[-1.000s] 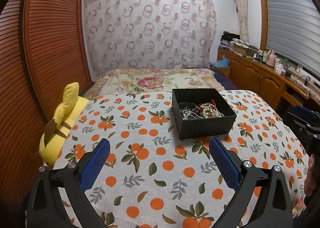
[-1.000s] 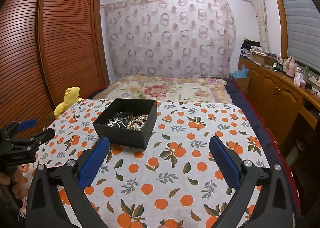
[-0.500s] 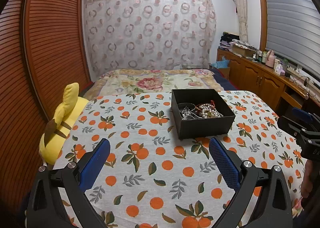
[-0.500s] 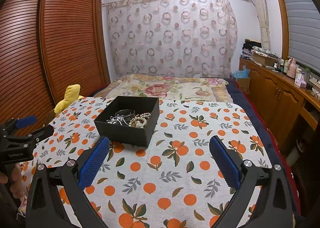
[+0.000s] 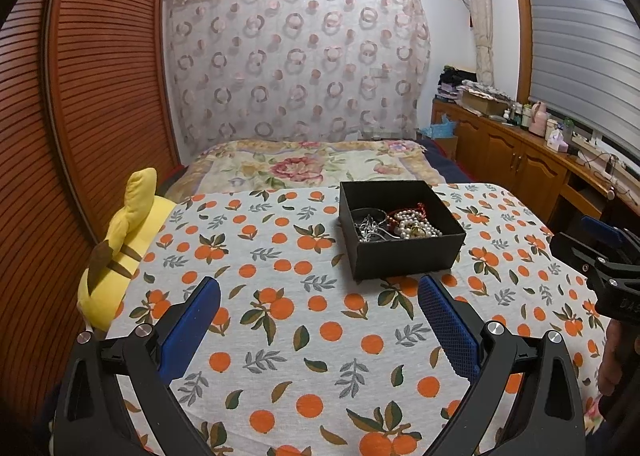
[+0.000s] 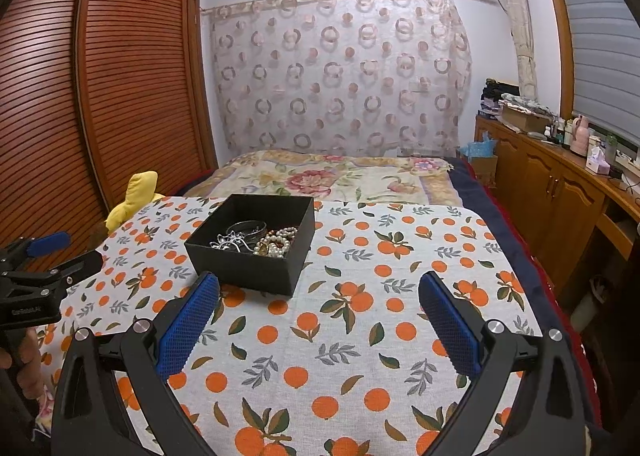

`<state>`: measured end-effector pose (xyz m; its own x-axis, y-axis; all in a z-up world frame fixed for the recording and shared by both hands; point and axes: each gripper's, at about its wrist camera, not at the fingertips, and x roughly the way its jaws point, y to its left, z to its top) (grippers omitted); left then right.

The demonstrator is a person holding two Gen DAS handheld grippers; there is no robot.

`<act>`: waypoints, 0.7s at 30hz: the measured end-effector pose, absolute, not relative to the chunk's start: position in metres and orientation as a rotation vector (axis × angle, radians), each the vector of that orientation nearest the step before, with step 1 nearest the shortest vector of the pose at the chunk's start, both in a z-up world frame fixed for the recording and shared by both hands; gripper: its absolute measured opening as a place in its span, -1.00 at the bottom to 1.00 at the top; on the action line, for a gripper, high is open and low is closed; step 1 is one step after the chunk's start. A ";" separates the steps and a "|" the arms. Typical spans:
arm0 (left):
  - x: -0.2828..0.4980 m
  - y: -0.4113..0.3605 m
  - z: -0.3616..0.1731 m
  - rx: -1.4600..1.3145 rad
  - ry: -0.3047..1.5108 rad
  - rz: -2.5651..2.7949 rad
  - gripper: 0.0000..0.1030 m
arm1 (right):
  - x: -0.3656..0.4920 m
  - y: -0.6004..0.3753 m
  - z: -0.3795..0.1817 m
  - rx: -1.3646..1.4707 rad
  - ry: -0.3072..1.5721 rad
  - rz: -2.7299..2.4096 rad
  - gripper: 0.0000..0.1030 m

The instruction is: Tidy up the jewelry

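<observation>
Holding both my grippers, left gripper (image 5: 319,302) and right gripper (image 6: 319,298), wide open and empty. The jewelry (image 5: 394,225) sits tangled in the black box (image 5: 408,256). Pulling one piece might drag others out.

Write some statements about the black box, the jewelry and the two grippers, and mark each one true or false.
1. The black box has no lid on it. True.
2. The pearl beads lie on the cloth beside the box. False: they lie inside the box.
3. The left gripper is open and holds nothing. True.
4. The right gripper is shut on a bracelet. False: it is open and empty.
5. A yellow plush toy lies at the edge of the orange-patterned cloth. True.
</observation>
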<state>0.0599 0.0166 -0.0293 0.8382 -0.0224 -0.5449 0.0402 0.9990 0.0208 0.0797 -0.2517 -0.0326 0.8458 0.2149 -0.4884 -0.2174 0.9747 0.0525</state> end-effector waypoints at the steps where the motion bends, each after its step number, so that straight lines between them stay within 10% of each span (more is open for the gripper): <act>1: 0.059 0.015 -0.027 0.032 0.574 -0.033 0.85 | 0.080 -0.252 -0.033 -0.003 0.514 0.226 0.95; 21: 0.058 0.013 -0.022 0.030 0.573 -0.026 0.85 | 0.080 -0.254 -0.033 -0.002 0.512 0.227 0.95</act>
<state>0.0585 0.0132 -0.0216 0.8398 -0.0162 -0.5427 0.0331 0.9992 0.0214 0.0801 -0.2543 -0.0328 0.8474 0.2144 -0.4858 -0.2155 0.9750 0.0543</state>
